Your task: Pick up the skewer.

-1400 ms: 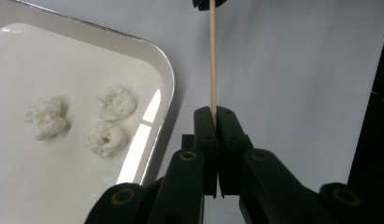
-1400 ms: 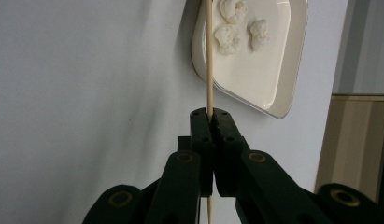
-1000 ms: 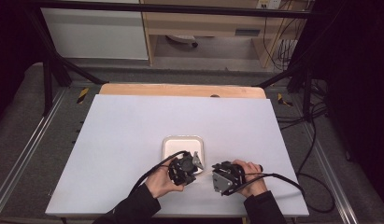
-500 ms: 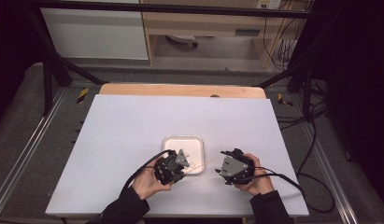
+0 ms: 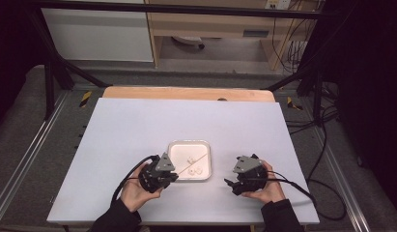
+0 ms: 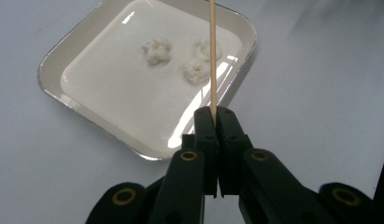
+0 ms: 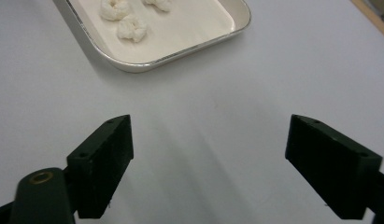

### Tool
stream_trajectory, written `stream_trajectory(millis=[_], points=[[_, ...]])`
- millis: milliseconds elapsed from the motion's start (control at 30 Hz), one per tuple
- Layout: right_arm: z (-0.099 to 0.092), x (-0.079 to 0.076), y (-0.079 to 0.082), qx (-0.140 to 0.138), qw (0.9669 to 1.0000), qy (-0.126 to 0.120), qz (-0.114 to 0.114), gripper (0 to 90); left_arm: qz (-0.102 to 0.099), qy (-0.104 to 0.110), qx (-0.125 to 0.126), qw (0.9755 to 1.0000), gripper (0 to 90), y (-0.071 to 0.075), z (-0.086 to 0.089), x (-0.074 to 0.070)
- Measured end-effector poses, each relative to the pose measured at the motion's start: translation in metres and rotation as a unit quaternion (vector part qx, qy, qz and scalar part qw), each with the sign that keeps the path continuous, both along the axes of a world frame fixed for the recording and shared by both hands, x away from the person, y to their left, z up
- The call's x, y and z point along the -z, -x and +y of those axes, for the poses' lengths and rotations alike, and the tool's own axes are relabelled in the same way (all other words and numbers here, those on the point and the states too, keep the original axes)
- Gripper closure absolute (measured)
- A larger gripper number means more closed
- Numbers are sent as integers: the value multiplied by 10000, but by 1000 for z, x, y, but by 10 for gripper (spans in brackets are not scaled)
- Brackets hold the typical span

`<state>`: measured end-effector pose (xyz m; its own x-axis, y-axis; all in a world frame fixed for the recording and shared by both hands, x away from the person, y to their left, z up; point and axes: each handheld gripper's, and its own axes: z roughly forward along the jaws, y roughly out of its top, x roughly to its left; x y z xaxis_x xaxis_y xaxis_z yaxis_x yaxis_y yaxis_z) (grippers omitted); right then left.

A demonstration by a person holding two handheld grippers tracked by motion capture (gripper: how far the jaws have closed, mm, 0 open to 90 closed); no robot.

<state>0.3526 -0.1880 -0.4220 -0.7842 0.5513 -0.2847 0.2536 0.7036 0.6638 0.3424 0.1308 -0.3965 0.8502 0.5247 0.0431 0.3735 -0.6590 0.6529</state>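
three white lumps (image 6: 157, 50) are seen in the tray (image 6: 54, 70) on the worktop (image 5: 128, 130). a wooden skewer (image 6: 211, 56) is clamped in the left claw (image 6: 213, 116) above the tray; the right claw (image 7: 208, 154), just opened, is held empty beside it.

your desk (image 5: 138, 125) is evenly lit from above while the room around it sinks into darkness. glare streaks the tray (image 6: 59, 70) floor and rim in the left gripper view. the black jaws up close look soft, and faint shadows fan out on the desk in the right gripper view.
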Motion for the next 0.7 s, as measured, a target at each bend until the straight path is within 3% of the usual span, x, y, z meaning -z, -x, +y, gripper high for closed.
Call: stream_trajectory(millis=[233,367,567,700], points=[[-1,4,-3,289,9981,-242,494,84,-144,282,-321,9990,885,10,25,5],[1,5,-3,323,9973,-399,532,62,-206,410,-538,9975,884,14,39,8],[4,2,-7,511,9917,-881,789,33,-229,589,-785,9949,884,17,59,17],[5,1,-10,603,9884,-1065,903,20,-292,711,-934,9927,884,19,69,21]])
